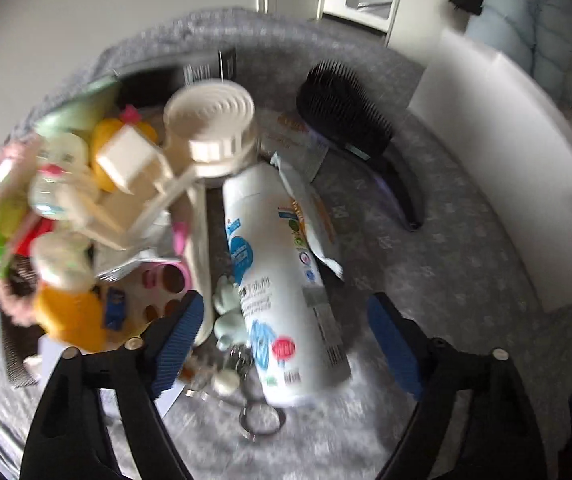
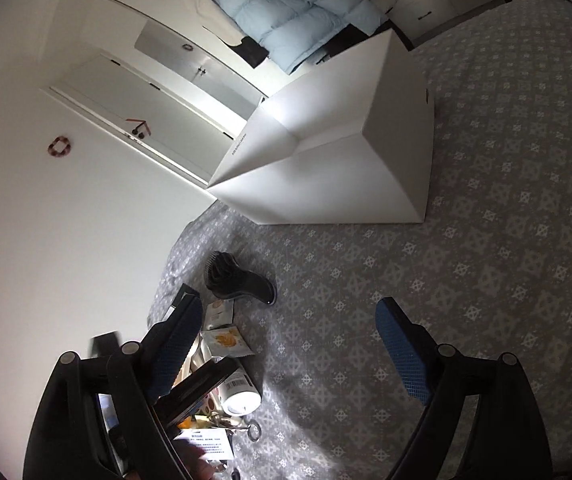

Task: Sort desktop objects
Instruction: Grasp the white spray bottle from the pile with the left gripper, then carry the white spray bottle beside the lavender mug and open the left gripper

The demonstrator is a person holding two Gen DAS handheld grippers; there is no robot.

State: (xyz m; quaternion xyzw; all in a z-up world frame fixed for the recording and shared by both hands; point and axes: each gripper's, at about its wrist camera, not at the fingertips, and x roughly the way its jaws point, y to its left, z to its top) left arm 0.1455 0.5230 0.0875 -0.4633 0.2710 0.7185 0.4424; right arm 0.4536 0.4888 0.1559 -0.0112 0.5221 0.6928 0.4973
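Note:
A heap of small desktop objects lies on a grey patterned cloth. In the left wrist view a white spray can (image 1: 281, 280) lies on its side between the fingers of my open left gripper (image 1: 290, 344), which hovers just above it and holds nothing. A black hairbrush (image 1: 358, 136) lies beyond it. A cream round lid (image 1: 209, 120) tops a pile of small toys and bottles on the left. My right gripper (image 2: 290, 348) is open and empty above the cloth; the spray can (image 2: 239, 394) and the hairbrush (image 2: 237, 278) lie to its left.
An open white cardboard box (image 2: 326, 152) stands on the cloth beyond the hairbrush; its side shows in the left wrist view (image 1: 518, 184). Snack packets (image 2: 225, 340), a metal ring (image 1: 259, 418) and a printed card (image 2: 205, 446) lie around the can. A white wall and door stand behind.

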